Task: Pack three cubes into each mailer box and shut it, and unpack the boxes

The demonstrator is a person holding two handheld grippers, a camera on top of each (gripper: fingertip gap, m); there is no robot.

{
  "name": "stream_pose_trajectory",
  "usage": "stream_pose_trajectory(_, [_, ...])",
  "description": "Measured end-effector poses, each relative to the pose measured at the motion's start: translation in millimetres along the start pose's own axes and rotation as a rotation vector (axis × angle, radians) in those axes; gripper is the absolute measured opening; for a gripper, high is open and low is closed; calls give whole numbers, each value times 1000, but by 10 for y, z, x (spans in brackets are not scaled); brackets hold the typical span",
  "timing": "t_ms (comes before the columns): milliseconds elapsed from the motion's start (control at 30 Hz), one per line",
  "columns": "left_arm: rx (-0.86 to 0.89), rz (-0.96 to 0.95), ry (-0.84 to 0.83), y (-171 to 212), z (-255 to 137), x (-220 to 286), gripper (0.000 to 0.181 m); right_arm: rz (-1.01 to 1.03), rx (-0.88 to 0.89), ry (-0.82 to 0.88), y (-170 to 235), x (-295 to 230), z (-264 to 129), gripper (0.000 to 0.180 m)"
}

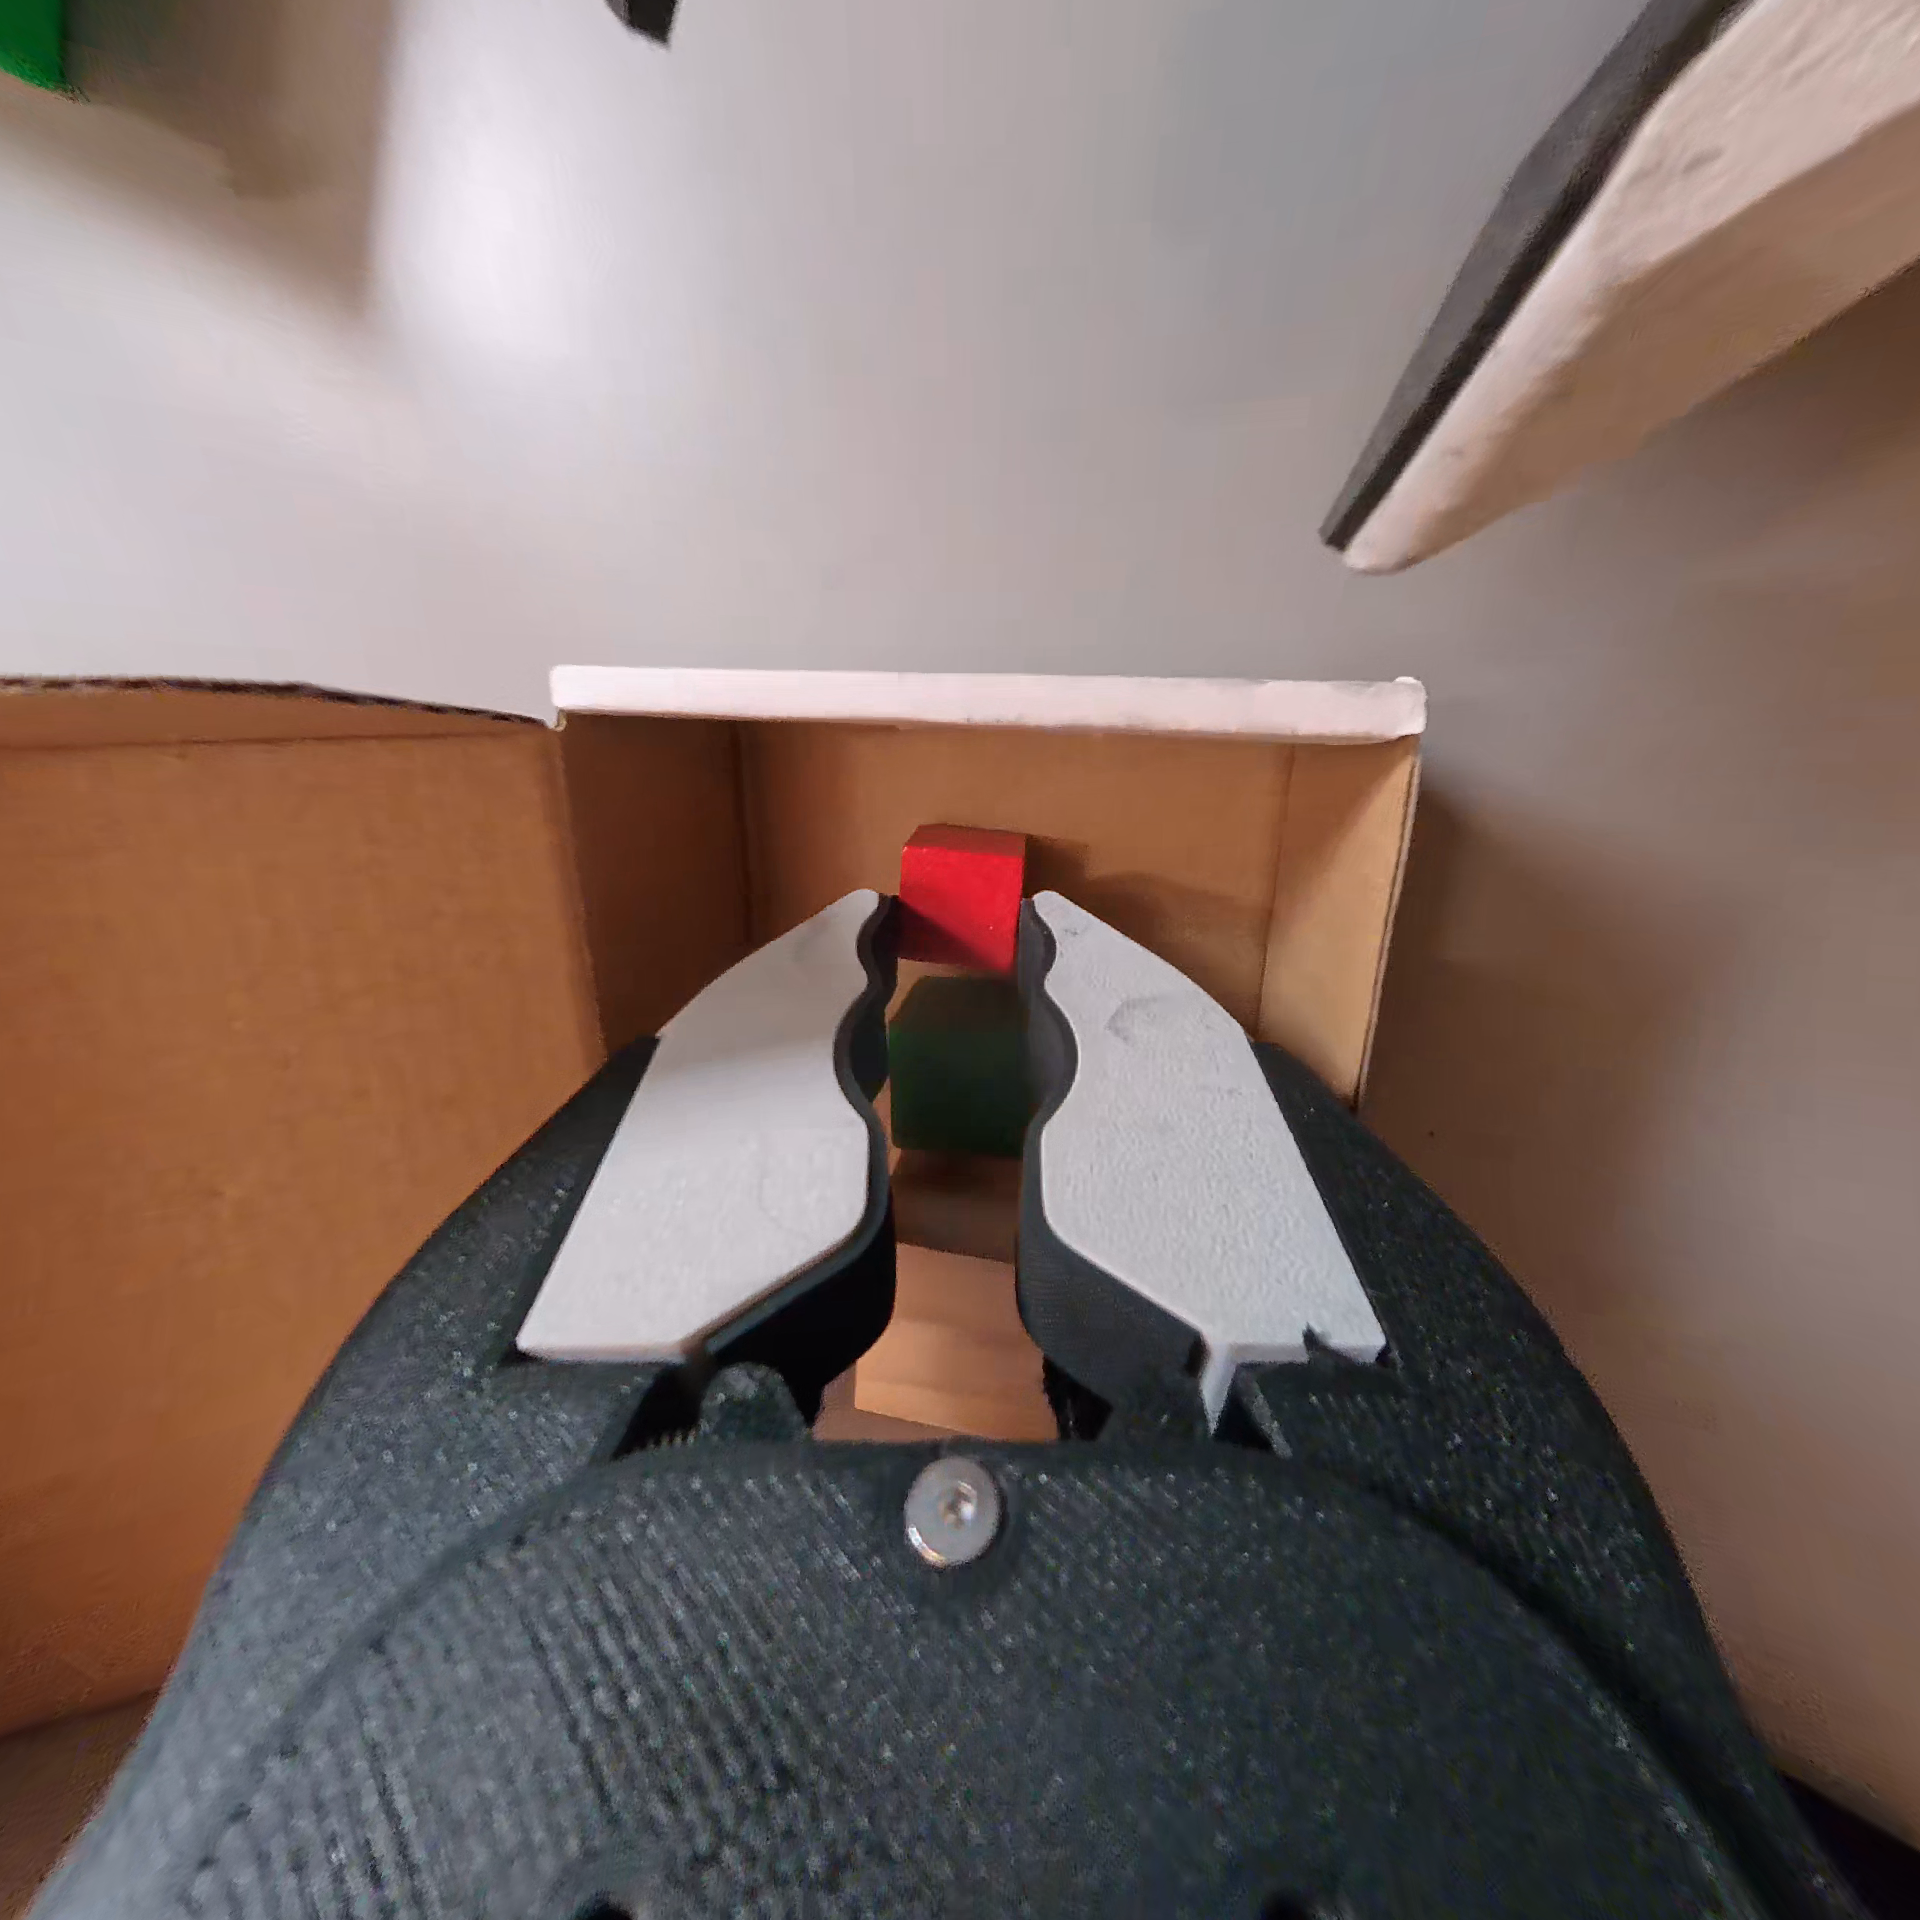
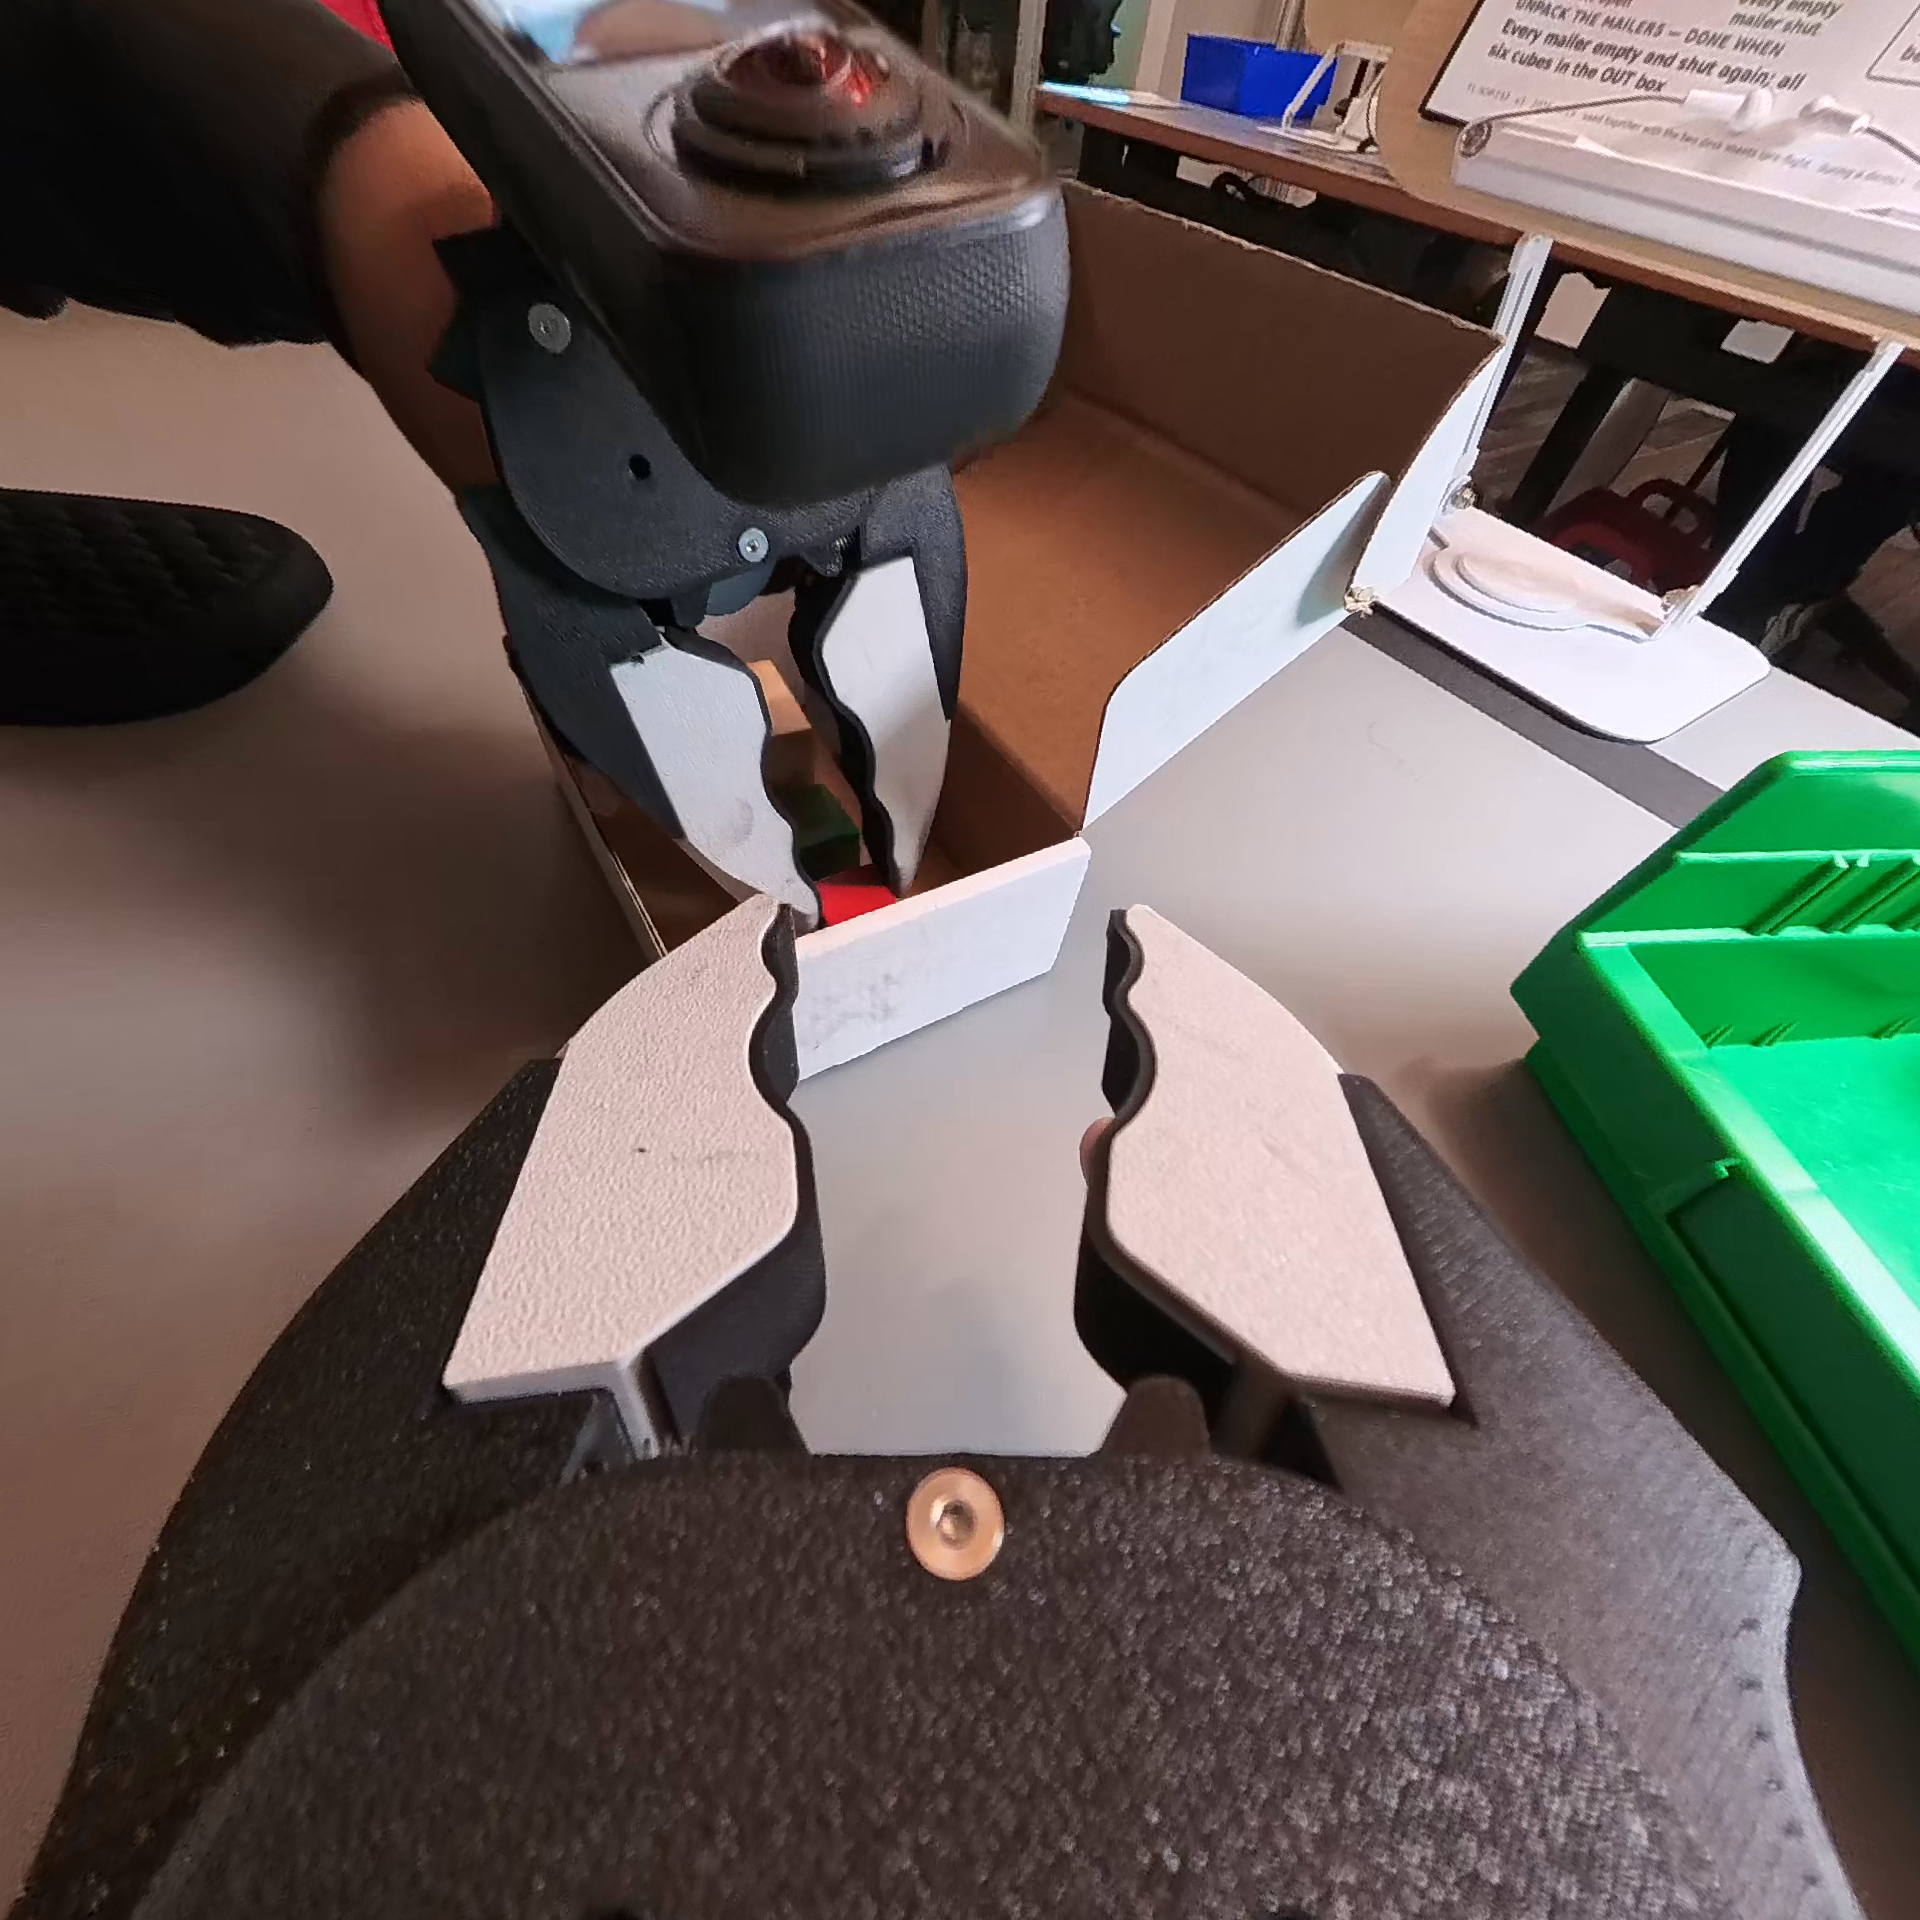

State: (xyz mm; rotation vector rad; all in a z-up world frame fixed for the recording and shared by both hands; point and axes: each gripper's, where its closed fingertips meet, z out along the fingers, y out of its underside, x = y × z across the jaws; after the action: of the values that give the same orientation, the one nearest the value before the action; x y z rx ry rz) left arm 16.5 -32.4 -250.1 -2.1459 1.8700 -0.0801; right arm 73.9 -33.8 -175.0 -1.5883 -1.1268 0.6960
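An open mailer box (image 1: 1340, 904), brown inside and white outside, lies on the grey table. A red cube (image 1: 961, 894), a green cube (image 1: 956, 1070) and a plain wooden cube (image 1: 945, 1340) sit in a row in it. My left gripper (image 1: 954, 920) reaches down into the box, its fingertips closed on the red cube's two sides. The right wrist view shows the box (image 2: 1122, 540), the left gripper (image 2: 852, 894), the red cube (image 2: 854, 902) and the green cube (image 2: 821, 821). My right gripper (image 2: 953, 920) is open and empty, just outside the box's near white wall.
The box's lid (image 1: 260, 1039) stands open beside the cubes. A green plastic bin (image 2: 1766, 1039) sits at the right. A white document stand (image 2: 1558, 623) is behind the box. A black padded object (image 2: 135, 603) lies at the left. A sleeved hand (image 2: 395, 270) holds the left gripper. Some 10 centimeters of space lies between my two pairs of fingers.
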Motion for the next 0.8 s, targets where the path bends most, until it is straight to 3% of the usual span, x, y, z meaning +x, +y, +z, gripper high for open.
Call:
stream_pose_trajectory(33, [-4, -1, -2, 9, 11, -10, 21, 0, 0, 0, -2, 1, -2, 57])
stream_pose_trajectory(233, [47, -34, -1, 5, -95, -16, 29, 5, 5, 2, -7, 10, -11, 57])
stream_pose_trajectory(433, [347, -186, -107, 27, -844, -220, 29, 32, 1, 12, 13, 39, 19, 55])
stream_pose_trajectory(600, [596, -477, -274, 550, -1405, -656, 26, 78, -22, 82, -26, 217, 119, 44])
stream_pose_trajectory(700, [634, -609, -328, 876, -1428, -801, 28, 93, -66, 102, -133, 317, 214, 36])
stream_pose_trajectory(800, [663, -691, -274, 953, -1299, -832, 31, 146, -99, 103, -289, 418, 340, 37])
